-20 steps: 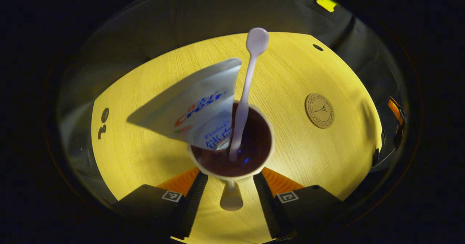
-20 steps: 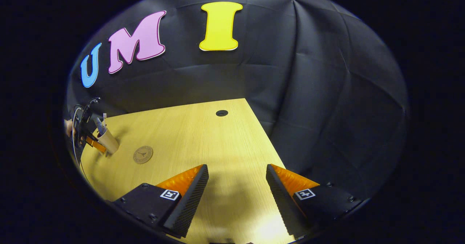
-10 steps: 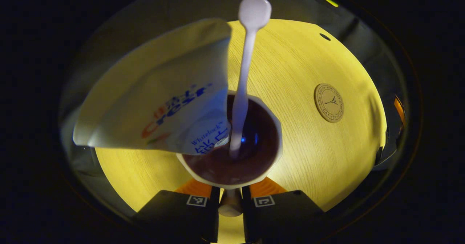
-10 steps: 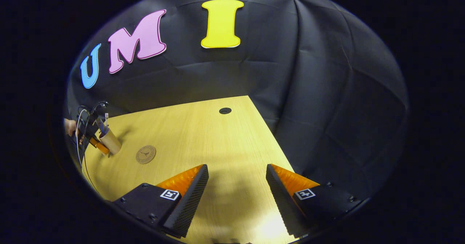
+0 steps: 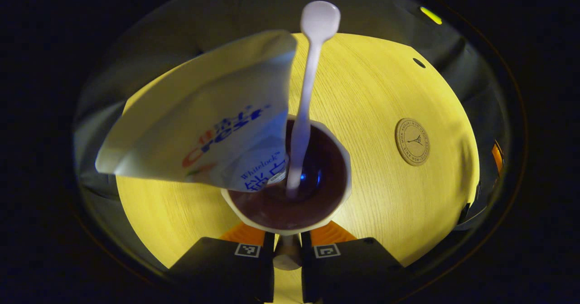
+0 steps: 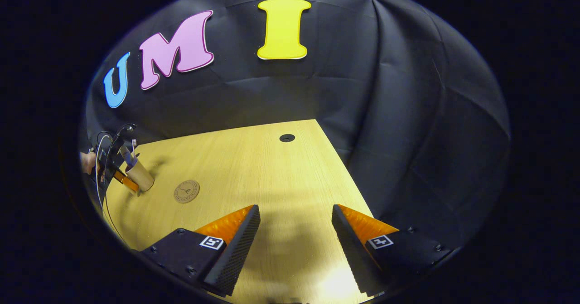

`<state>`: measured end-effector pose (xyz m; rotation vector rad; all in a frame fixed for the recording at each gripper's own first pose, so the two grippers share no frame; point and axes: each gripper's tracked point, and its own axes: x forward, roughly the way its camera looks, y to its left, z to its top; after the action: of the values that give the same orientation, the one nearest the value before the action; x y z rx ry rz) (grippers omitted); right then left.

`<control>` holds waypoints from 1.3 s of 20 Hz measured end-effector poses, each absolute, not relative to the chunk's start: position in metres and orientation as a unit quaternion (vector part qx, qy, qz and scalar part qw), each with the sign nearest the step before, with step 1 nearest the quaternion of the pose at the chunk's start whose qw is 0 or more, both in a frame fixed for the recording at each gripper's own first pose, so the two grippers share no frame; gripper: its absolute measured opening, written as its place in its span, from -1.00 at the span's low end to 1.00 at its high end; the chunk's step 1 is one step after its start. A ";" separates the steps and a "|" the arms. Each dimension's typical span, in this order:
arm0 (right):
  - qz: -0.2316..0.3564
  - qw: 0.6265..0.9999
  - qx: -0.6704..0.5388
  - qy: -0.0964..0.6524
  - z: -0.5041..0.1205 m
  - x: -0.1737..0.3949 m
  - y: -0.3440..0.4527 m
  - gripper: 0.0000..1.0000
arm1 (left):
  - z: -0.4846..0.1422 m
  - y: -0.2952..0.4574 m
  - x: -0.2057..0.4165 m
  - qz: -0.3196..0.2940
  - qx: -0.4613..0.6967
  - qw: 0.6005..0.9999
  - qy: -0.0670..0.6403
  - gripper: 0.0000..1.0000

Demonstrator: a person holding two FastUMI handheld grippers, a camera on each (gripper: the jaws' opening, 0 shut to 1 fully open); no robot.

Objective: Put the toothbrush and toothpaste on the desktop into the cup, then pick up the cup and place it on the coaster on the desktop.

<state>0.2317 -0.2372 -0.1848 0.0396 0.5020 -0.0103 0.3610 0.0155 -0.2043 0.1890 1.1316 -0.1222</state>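
From above, in the left gripper view, the toothpaste (image 5: 204, 127) leans out of the cup (image 5: 290, 177) toward the left, its flat crimped end fanning wide and hiding much of the desktop (image 5: 385, 195) on that side. Its label is printed in red and blue, and I leave the wording unread. Just right of the tube the toothbrush (image 5: 308, 91) stands nearly upright, its lower end down in the cup's dark interior. Further right lies the round coaster (image 5: 412, 141), well apart from the cup, with a small tower emblem at its centre and a ring of tiny lettering too small to make out. Beyond it a small dark hole (image 5: 419, 63) sits in the wood. The left gripper (image 5: 287, 254) has its fingers drawn in tight on the cup's handle below the rim. In the right gripper view, the cup (image 6: 139, 176) appears far off at the left edge, tilted, with a hand (image 6: 89, 162) and cables behind it; the coaster (image 6: 186, 191) lies just to its right, not touching, and the hole (image 6: 287, 137) farther right. The right gripper (image 6: 295, 231) hovers over bare wood with its fingers spread wide, gripping nothing.
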 end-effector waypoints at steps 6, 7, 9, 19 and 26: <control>0.006 0.969 0.020 0.246 -0.181 0.233 -0.231 0.96 | -0.180 -0.010 0.360 -0.081 0.102 0.844 0.520 -0.34; 0.009 0.969 0.020 0.245 -0.181 0.233 -0.230 0.96 | -0.176 -0.021 0.360 -0.090 0.099 0.845 0.518 -0.44; 0.015 0.970 0.019 0.243 -0.179 0.233 -0.227 0.96 | -0.170 -0.045 0.360 -0.107 0.102 0.844 0.515 -0.44; 0.040 0.972 0.022 0.231 -0.173 0.234 -0.215 0.95 | -0.180 -0.159 0.362 -0.176 0.138 0.824 0.520 -0.34; 0.059 0.971 0.025 0.232 -0.176 0.231 -0.207 0.95 | -0.198 -0.204 0.364 -0.193 0.169 0.809 0.530 -0.43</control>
<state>0.2308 -0.2072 -0.1758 0.0508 0.4683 0.1197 0.3643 -0.2040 -0.1979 0.3605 1.1325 -0.4126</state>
